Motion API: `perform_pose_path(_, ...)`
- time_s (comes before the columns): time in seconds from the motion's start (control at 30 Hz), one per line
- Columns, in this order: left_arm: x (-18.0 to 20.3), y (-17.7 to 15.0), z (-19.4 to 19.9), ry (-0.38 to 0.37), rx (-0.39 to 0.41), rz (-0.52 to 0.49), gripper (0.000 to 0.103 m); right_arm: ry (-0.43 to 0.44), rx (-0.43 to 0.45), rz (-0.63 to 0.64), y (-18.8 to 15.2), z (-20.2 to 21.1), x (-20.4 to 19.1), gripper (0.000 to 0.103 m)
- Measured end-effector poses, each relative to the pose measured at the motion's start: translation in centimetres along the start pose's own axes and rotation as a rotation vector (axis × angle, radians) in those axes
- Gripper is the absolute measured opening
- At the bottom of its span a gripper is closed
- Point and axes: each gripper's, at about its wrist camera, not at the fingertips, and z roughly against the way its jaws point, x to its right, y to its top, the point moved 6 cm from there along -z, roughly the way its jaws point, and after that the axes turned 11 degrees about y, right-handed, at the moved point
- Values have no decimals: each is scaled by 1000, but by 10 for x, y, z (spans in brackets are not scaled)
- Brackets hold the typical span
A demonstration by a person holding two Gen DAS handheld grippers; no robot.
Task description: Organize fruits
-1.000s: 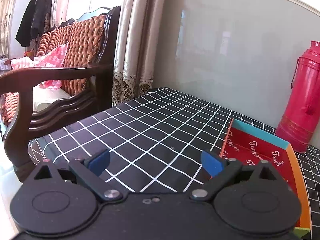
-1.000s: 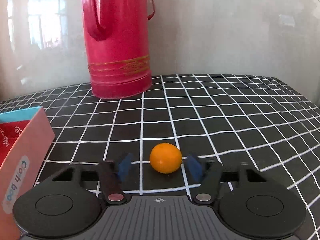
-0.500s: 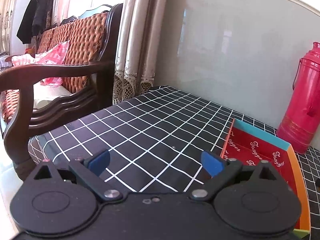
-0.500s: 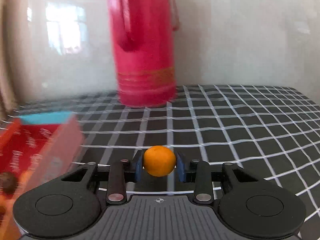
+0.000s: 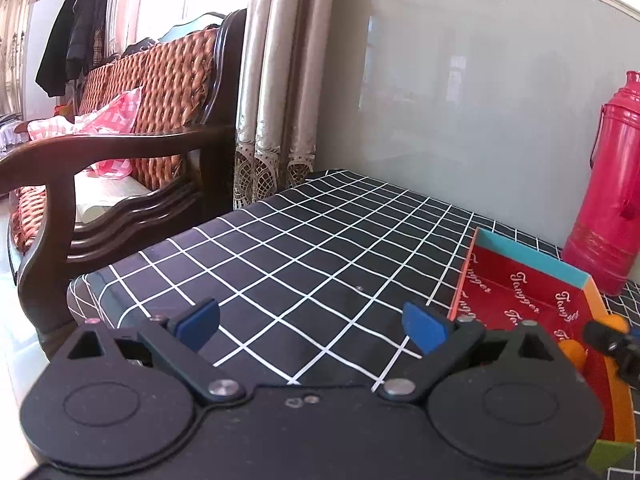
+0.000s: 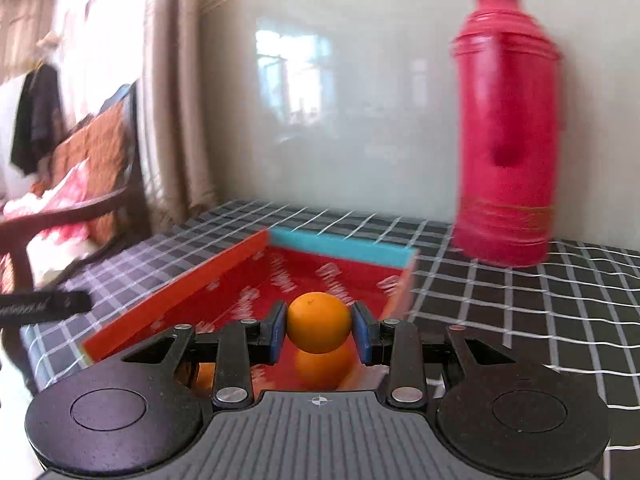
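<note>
Right gripper (image 6: 319,330) clamped on a small orange (image 6: 319,322), both blue pads pressed to its sides; fruit carried clear of the surface, over the near part of the red tray (image 6: 176,300); a second orange (image 6: 320,368) lies in the tray directly beneath the held one, a sliver of another just left of it under the left finger.

Step in hand, as I judge it: set the fruit down in the tray. To do it well: shift a little ahead of the gripper, onto bare red floor beyond the fruit below; lower until it nearly rests; part the jaws gently so it does not roll; keep off the tray's orange side wall, just left of the fingers, and the red flask (image 6: 508,128) well ahead and right.

Left gripper (image 5: 312,324) open wide, nothing between its fingers; checked cloth (image 5: 320,248) ahead of it, tray to its right.

Against a second ago: orange then sat on the cloth between parted fingers; jaws have just been closing and now hold it; tray was at the left edge, now straight ahead; right gripper's tip now shows at the right edge of the left view; left view otherwise unchanged.
</note>
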Motion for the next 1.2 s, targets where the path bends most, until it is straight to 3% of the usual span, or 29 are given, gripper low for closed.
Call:
perform_pose_path(0.13, -4, -1, -1, 10, 2, -5, 92, 16, -31, 19, -5, -9, -12, 35)
perform_pose_path(0.27, -9, 1, -3, 16, 0, 5, 92, 16, 0, 10, -1, -13, -12, 40)
perform_pose_path(0.33, -10, 2, -3, 17, 1, 9, 92, -18, 40, -6, 3, -6, -6, 66)
perform_pose_path(0.37, -9, 2, -3, 15, 1, 9, 92, -34, 62, -18, 5, -2, -2, 72)
perform_pose_path(0.5, -3, 4, 0, -6, 10, 0, 92, -81, 98, -36, 10, 15, 9, 78)
perform_pose_path(0.53, 1, 4, 2, -18, 12, -8, 92, -94, 99, -35, 10, 18, 11, 85)
perform_pose_path(0.6, 8, 6, 7, -60, 10, -21, 92, -119, 98, -30, 10, 26, 12, 95)
perform_pose_path(0.73, 27, 8, 28, -152, 10, -79, 93, -180, 91, -33, 10, 56, 6, 103)
perform_pose_path(0.83, 29, 10, 60, -205, 27, -122, 97, -202, 84, -54, 7, 88, -2, 103)
perform_pose_path(0.97, 18, 7, 105, -221, 52, -163, 97, -208, 72, -114, 2, 132, -14, 103)
perform_pose_path(1.2, 1, -10, 157, -264, 20, -190, 97, -244, 53, -165, -10, 193, -41, 103)
